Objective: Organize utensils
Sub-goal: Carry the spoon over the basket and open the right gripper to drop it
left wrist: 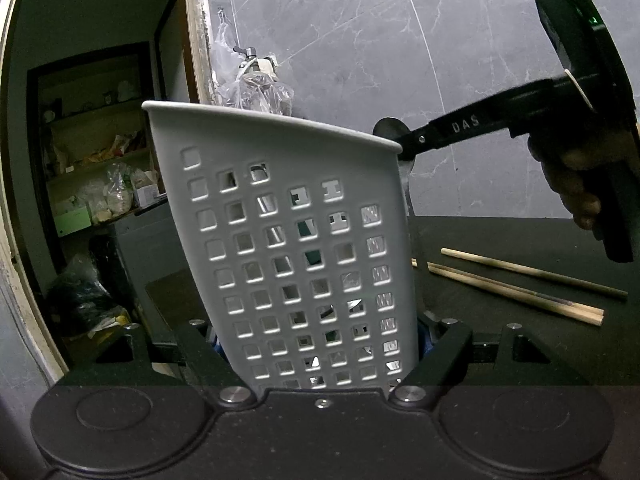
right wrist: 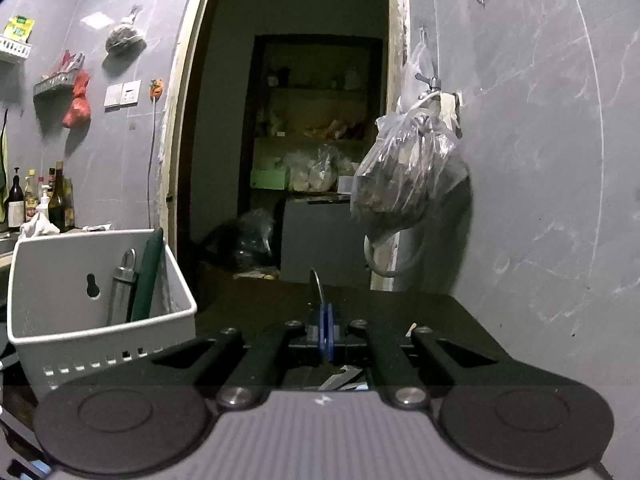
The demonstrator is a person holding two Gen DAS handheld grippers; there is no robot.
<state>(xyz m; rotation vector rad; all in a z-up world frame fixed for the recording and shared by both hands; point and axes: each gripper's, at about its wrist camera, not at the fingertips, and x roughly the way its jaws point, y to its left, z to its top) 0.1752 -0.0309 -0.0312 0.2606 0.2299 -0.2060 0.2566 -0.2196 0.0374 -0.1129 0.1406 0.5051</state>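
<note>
Holding the grey perforated caddy (left wrist: 288,240) at centre frame in my left claw (left wrist: 320,344), fingers clamped on its lower walls, tilting it slightly. Caddy is reading as thin moulded plastic: light, stiff enough, prob. flexing if squeezed hard, so I am gripping low where the walls are narrowest. In the right-wrist view it is sitting lower left, holding a metal-handled utensil (right wrist: 122,280) and a dark green handle (right wrist: 148,272), both leaning upright.

My right claw (right wrist: 325,332) is pinched shut on a spoon (left wrist: 394,130), blue pads (right wrist: 326,334) pressing its thin handle edge-on. From the left-wrist view the spoon is hanging at the caddy's right rim, bowl up, just above the lip; whether it is touching the rim I cannot tell. Judging it rigid steel, light, smooth and slippery; a flat handle in flat pads is liable to swivel, so mid-handle grip is preferable.

Remaining items: wooden chopsticks (left wrist: 516,288) lying loose at right of frame on the dark countertop (left wrist: 520,344). Judging these light, stiff, round, prone to rolling; best pinched near mid-length.

Surface: matte black, level, no spills noted. Room: grey marble-look wall tiles (left wrist: 400,40), plastic bag (right wrist: 408,168) hanging off a wall tap, open doorway to a cluttered shelf area at upper left, bottles (right wrist: 36,196) far left. Lighting dim.
</note>
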